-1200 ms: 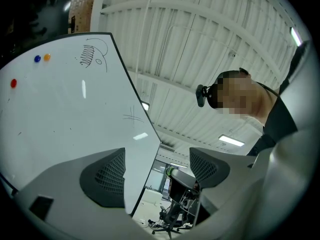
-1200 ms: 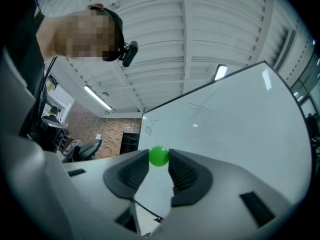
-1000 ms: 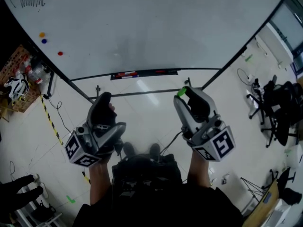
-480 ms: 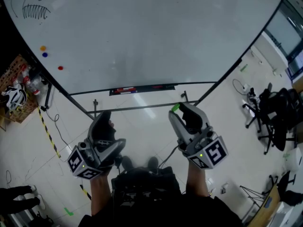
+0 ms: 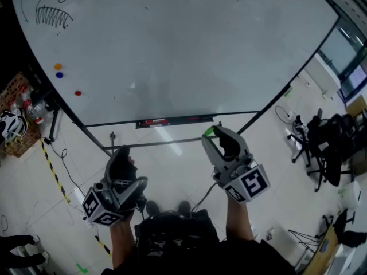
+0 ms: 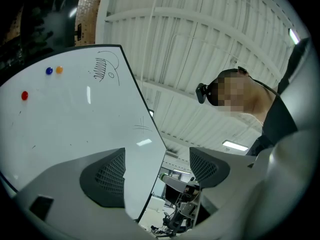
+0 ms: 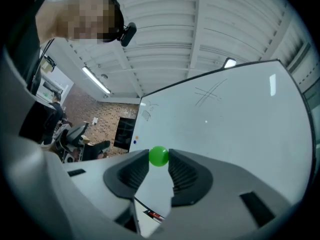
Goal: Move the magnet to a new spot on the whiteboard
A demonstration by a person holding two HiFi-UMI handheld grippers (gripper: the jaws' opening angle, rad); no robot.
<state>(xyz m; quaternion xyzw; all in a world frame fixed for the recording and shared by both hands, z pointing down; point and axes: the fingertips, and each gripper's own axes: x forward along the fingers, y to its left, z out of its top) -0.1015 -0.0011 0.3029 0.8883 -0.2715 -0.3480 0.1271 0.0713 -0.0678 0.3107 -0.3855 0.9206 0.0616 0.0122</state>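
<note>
I hold the green magnet (image 7: 159, 156) pinched at the right gripper (image 5: 210, 135) tips, off the whiteboard (image 5: 172, 50), below its bottom edge. Left gripper (image 6: 157, 166) gapes wide, empty. Magnet looks small, hard, light, likely slick; grip across its middle.

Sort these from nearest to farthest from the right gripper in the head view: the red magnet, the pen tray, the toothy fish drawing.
From the right gripper, which grips the green magnet:
1. The pen tray, just to its left, along the bottom edge of the whiteboard.
2. The red magnet, far left on the board.
3. The toothy fish drawing, in the top left corner.
</note>
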